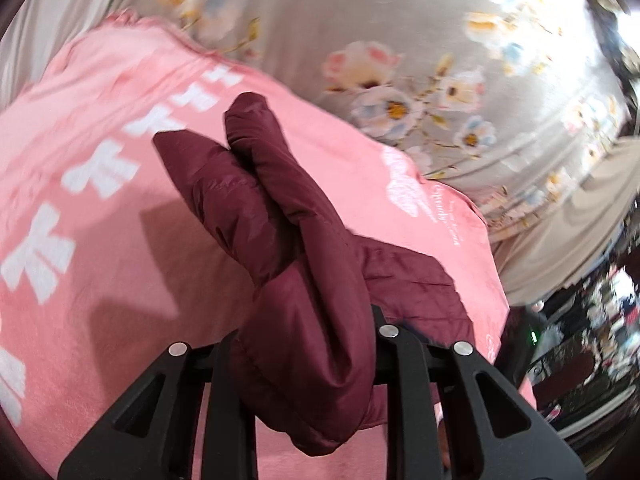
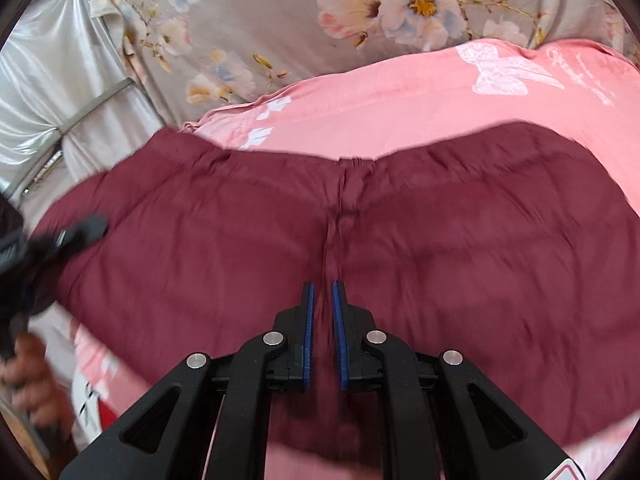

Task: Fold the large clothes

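maroon padded jacket (image 2: 400, 232): spread across pink blanket (image 2: 380, 100), over floral bedsheet (image 2: 280, 12). left gripper (image 1: 308, 344): clamped on a bunched fold of the jacket, fingertips hidden. right gripper (image 2: 323, 300): blue pads (image 2: 307, 336) pinching a central ridge of jacket fabric.

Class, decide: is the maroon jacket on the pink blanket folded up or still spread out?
Mostly spread: the maroon jacket lies wide across the pink blanket, while the left gripper lifts a bunched part.
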A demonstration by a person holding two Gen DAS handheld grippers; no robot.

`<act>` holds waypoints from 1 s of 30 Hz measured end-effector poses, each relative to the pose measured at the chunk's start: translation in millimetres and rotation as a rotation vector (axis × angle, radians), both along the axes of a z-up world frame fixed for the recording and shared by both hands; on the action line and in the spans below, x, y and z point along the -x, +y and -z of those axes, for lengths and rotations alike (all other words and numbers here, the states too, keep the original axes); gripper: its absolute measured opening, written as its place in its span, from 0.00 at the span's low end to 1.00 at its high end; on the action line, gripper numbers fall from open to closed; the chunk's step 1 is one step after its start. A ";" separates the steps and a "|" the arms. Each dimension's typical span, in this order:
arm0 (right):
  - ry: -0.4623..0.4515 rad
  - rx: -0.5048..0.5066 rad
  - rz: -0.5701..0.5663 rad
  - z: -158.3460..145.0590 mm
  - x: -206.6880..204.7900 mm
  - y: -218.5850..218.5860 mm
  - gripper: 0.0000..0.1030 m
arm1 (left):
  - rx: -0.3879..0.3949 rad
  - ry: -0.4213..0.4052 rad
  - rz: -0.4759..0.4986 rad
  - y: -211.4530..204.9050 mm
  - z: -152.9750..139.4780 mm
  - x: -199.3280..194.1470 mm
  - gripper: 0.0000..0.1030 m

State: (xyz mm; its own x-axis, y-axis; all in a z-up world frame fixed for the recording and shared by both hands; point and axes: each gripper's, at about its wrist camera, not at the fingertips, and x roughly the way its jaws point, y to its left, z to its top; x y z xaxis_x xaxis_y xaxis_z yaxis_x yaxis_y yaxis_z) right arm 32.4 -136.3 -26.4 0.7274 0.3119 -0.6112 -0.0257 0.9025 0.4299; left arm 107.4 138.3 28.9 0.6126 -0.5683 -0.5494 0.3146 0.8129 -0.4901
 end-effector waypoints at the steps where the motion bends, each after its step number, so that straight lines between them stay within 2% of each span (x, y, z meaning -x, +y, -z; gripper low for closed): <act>1: 0.004 -0.005 0.000 1.3 7.9 -0.8 0.10 | -0.012 -0.015 0.010 -6.6 -5.5 2.7 0.20; 5: 0.052 -0.007 -0.022 16.9 25.4 0.7 0.09 | -0.040 -0.060 0.044 -28.4 -22.7 12.3 0.20; 8: 0.055 -0.022 -0.047 28.5 26.2 6.2 0.09 | -0.056 -0.084 0.082 -46.6 -34.8 18.1 0.20; 13: 0.084 -0.125 -0.085 54.2 16.6 11.8 0.08 | -0.110 -0.119 0.169 -90.6 -44.3 30.4 0.20; 17: 0.087 -0.208 -0.092 67.4 13.7 7.1 0.06 | -0.147 -0.126 0.245 -133.5 -41.5 35.5 0.20; 23: 0.082 -0.305 -0.078 64.6 29.7 -19.1 0.07 | -0.183 -0.115 0.342 -195.8 -29.9 32.7 0.19; 27: 0.060 -0.324 -0.028 62.9 58.3 -48.7 0.07 | -0.231 -0.095 0.387 -236.2 -16.1 28.6 0.19; 30: 0.054 -0.281 0.048 62.2 81.9 -72.6 0.07 | -0.268 -0.080 0.417 -266.7 -4.2 29.1 0.19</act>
State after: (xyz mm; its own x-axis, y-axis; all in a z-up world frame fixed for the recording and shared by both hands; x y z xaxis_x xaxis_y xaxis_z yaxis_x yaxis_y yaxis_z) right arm -49.5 -208.9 -88.6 0.7144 0.4404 -0.5438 0.0442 0.7472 0.6632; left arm 78.3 -128.4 33.1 0.4092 -0.6192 -0.6702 0.6677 0.7038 -0.2426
